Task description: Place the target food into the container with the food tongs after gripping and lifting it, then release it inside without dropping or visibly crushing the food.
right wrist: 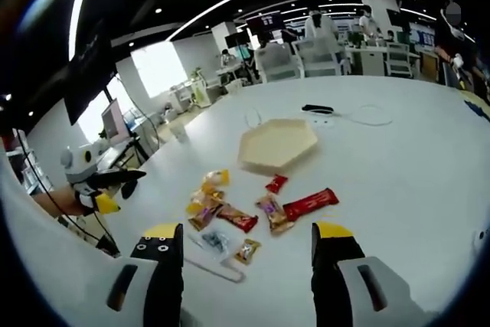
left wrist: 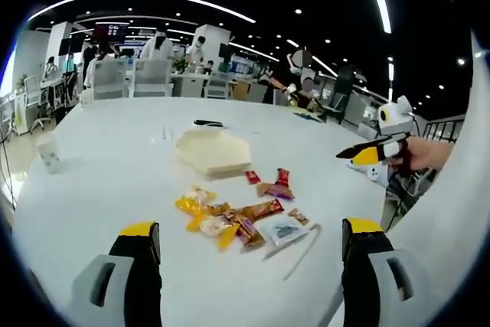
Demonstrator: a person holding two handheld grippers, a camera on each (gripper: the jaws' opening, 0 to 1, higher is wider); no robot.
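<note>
A loose heap of wrapped snacks (left wrist: 239, 218) lies on the white table, among them a red bar (right wrist: 310, 203) and yellow packets (right wrist: 208, 191). Behind it stands the cream hexagonal container (left wrist: 213, 151) (right wrist: 277, 143), with nothing in it. White food tongs (left wrist: 301, 250) (right wrist: 214, 263) lie flat at the near edge of the heap. My left gripper (left wrist: 249, 233) hovers open in front of the snacks, holding nothing. My right gripper (right wrist: 246, 237) is also open and empty, facing the heap from the other side. A hand holds each gripper off the table edge; the right one (left wrist: 377, 151) and the left one (right wrist: 107, 183) each show in the other's view.
A paper cup (left wrist: 47, 151) (right wrist: 180, 134) stands near one table edge. A black object (left wrist: 208, 123) (right wrist: 318, 109) and a thin cable (right wrist: 369, 117) lie beyond the container. Chairs, desks and people fill the office behind the table (left wrist: 99, 189).
</note>
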